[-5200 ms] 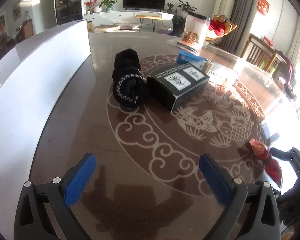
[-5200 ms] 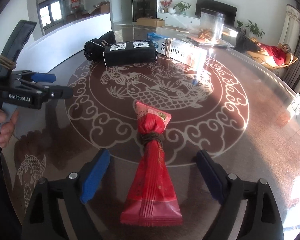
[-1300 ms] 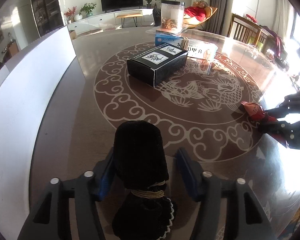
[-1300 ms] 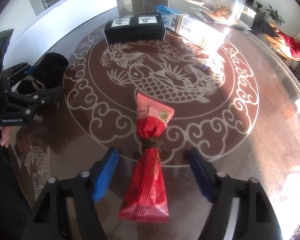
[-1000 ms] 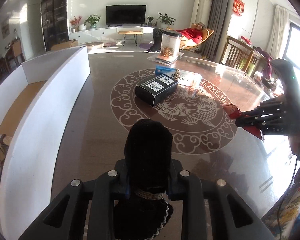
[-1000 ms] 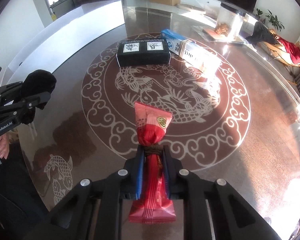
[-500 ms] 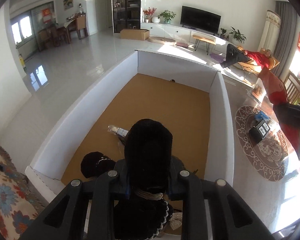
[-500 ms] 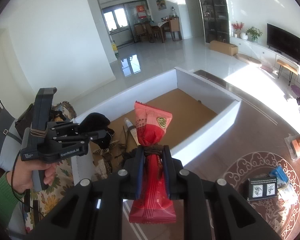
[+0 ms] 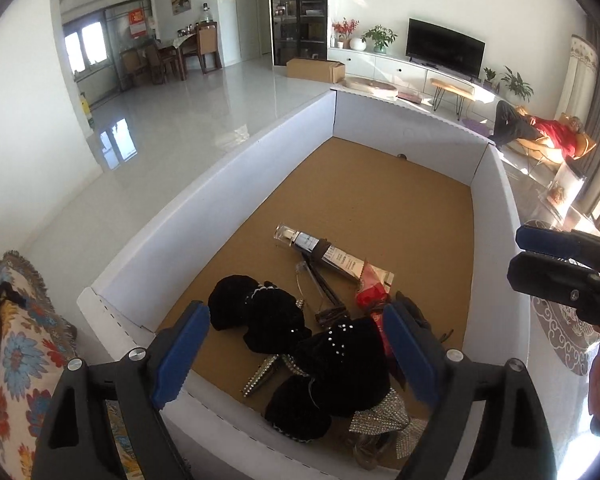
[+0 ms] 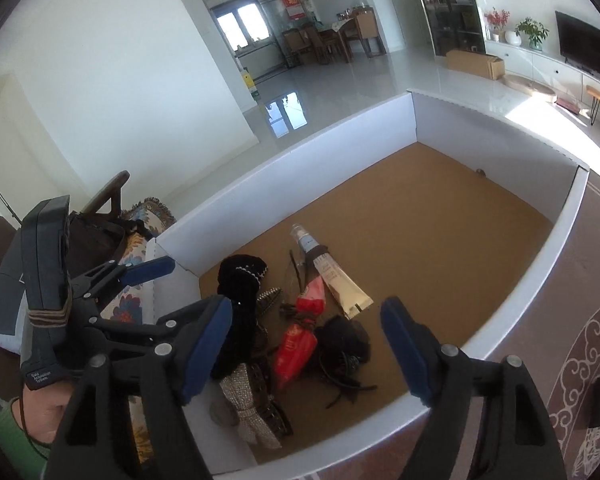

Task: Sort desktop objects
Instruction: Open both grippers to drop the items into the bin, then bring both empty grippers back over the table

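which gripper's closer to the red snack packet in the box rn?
Right, as far as these views show. The right gripper, jaws opening, hangs directly over the red snack packet. The left gripper, also opening, sits over the black velvet pouch beside it.

Readable text is scarce. The left gripper [image 10: 148, 276] body carries a small white label near its lower end in the right wrist view; it looks like "Data Acquisition System" but is too small to confirm. The tube [image 10: 332, 276] in the white box [image 10: 556, 216] has printing, illegible. A red poster [image 10: 293, 0] on the far window has unreadable characters.
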Demonstrator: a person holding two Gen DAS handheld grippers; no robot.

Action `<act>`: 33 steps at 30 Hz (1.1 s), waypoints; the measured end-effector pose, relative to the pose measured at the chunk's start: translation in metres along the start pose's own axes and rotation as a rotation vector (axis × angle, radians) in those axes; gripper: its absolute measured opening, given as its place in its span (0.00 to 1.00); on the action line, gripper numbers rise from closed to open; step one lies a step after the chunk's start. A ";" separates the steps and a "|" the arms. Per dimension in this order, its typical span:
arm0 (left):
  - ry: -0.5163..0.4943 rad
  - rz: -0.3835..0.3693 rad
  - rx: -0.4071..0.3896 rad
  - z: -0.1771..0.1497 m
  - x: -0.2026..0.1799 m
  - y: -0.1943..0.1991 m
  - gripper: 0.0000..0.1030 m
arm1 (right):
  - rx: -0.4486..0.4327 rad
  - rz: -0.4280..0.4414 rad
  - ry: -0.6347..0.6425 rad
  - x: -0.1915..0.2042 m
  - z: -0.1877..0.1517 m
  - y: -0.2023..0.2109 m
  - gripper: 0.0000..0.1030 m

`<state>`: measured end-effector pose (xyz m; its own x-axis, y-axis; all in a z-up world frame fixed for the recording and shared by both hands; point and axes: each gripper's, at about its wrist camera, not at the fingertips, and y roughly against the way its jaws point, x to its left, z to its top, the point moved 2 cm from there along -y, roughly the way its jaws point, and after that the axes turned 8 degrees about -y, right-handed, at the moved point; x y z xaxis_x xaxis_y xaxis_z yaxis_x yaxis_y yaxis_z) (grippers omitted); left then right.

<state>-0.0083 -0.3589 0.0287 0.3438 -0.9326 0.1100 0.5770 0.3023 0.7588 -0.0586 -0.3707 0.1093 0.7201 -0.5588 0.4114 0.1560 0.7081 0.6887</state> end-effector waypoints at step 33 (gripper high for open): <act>-0.522 -0.429 0.018 -0.068 -0.408 -0.037 0.97 | -0.075 -0.679 -0.325 -0.281 -0.249 0.207 1.00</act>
<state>-0.1198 0.0237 -0.0877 -0.3187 -0.9436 0.0893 0.5688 -0.1150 0.8144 -0.0599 0.0403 -0.0123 0.2158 -0.9736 0.0749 0.5484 0.1843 0.8157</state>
